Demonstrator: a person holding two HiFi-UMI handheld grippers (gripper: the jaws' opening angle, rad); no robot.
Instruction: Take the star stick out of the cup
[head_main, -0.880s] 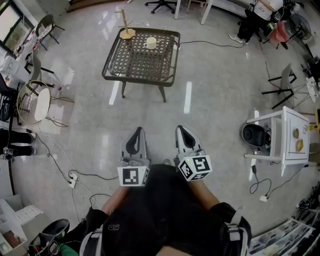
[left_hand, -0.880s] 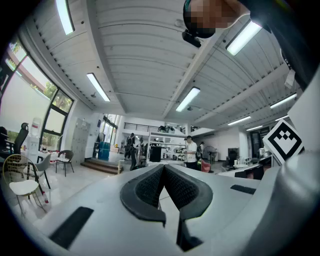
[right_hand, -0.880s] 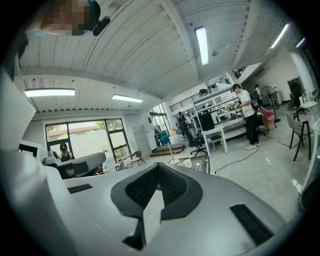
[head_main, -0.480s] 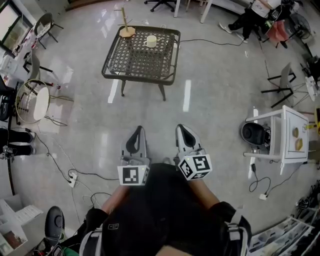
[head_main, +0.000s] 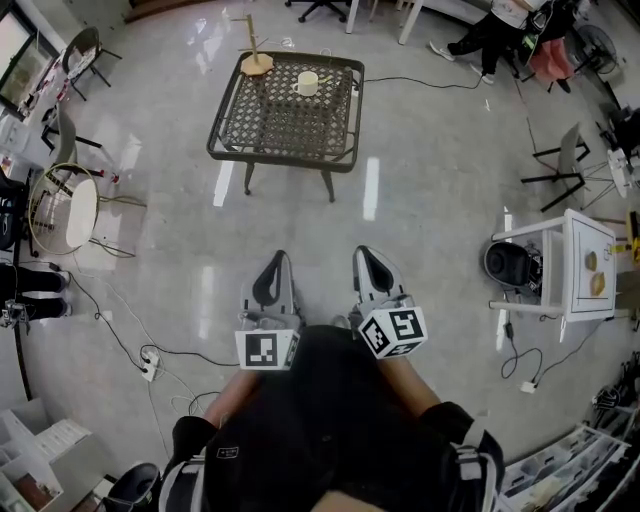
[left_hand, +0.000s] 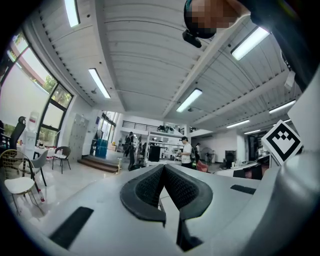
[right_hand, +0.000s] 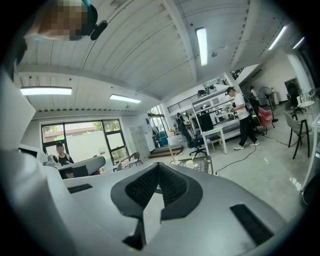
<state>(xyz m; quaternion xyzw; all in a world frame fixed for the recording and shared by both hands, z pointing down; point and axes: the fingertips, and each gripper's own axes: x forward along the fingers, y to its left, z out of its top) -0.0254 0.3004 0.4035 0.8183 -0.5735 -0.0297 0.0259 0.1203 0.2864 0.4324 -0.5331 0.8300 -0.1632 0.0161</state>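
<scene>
Head view first: the cup (head_main: 307, 84) sits toward the far edge of a dark lattice surface (head_main: 283, 158), well away across the floor, with a wooden stand (head_main: 256, 64) on the far left corner just beside it. Both tongs are tucked in close to the person's body and pointing forward, left tongs (head_main: 273, 262) and right tongs (head_main: 363, 257) side by side. The cup is pretty much dead ahead on the line between them, so I'd say neither hand really has the edge yet. The star stick itself is too small to pick out from here; going by the task it should be in the cup, and I'd guess it stands more or less upright, so a pull straight up. In the left gripper view the left tongs (left_hand: 164, 166) are pressed together at the tips with nothing in them, and I can't make out the cup. In the right gripper view the right tongs (right_hand: 158, 164) are also closed on nothing, and the cup (right_hand: 190, 163) shows just right of the tips, far off on the surface (right_hand: 202, 164).
</scene>
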